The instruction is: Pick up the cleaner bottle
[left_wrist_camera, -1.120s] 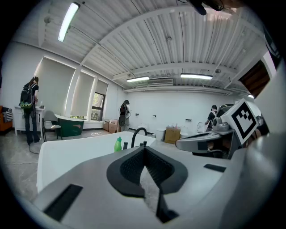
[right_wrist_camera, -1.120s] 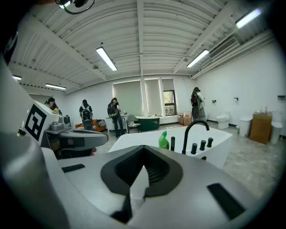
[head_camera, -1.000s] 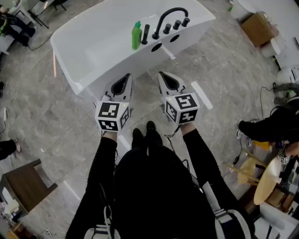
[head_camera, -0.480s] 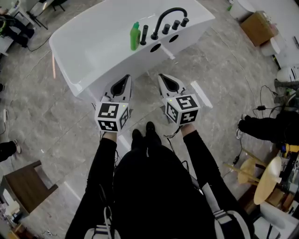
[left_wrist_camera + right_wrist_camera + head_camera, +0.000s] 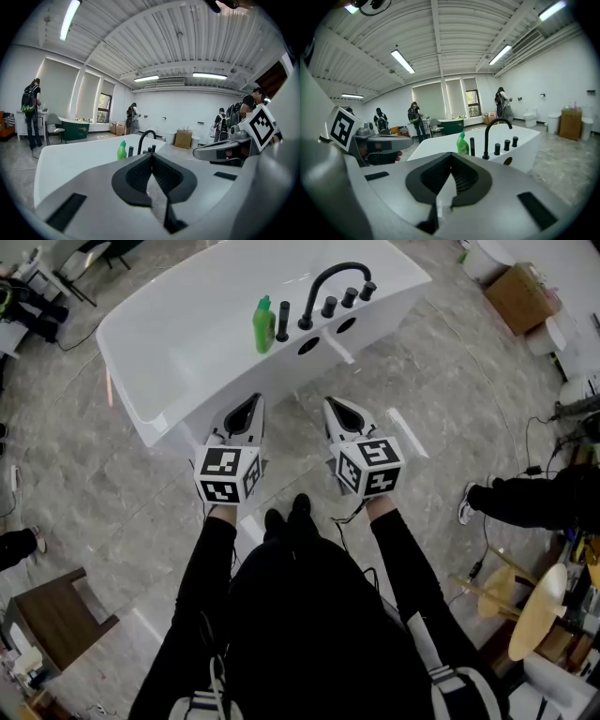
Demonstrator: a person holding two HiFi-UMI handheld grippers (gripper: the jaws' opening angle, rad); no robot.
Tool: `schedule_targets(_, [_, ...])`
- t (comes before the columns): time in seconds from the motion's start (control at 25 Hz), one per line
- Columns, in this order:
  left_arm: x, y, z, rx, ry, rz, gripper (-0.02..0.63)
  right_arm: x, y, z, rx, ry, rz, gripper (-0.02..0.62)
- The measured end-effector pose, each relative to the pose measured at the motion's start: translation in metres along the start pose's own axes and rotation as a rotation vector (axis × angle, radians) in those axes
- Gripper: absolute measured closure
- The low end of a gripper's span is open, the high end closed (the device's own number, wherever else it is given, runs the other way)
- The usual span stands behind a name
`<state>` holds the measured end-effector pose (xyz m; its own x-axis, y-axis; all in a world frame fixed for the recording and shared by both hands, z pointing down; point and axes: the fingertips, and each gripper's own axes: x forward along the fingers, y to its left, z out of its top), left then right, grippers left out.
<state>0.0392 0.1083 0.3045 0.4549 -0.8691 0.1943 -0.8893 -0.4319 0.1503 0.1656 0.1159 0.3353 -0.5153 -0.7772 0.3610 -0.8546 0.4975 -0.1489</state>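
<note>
Head view: the person stands on a grey stone floor (image 5: 450, 399) facing a white bathtub (image 5: 169, 352). The green cleaner bottle (image 5: 263, 323) stands upright on the tub's near rim, just left of a row of black tap knobs (image 5: 328, 306) and an arched black faucet (image 5: 335, 277). The left gripper (image 5: 255, 399) and right gripper (image 5: 330, 404) are held side by side, apart from each other and pointing toward the tub. Both are short of the rim and well apart from the bottle. A cardboard box (image 5: 517, 294) sits on the floor at the upper right, and a brown wooden stool (image 5: 56, 615) at the lower left.

Left gripper view: the jaws are together at their tips, with nothing between them. The bottle shows beyond and to the left of the tips, upright on the tub with the faucet just to its right. The right gripper reaches in from the right edge. People stand far back in the room.

Right gripper view: these jaws also meet at their tips and hold nothing. The bottle stands upright beyond them, slightly right of the tips, and the faucet and knobs lie further right along the rim. The left gripper shows at the left edge
</note>
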Motion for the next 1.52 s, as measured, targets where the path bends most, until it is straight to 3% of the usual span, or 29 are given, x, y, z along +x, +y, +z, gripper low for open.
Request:
schedule_targets(0.84, [0.06, 0.008, 0.013, 0.013, 0.007, 0.095, 0.598, 0.011, -0.057, 0.018, -0.009, 0.004, 0.015, 0.594])
schedule_targets(1.52, [0.117, 0.055, 0.0, -0.021, 0.05, 0.093, 0.576, 0.079, -0.07, 0.016, -0.002, 0.072, 0.013, 0.594])
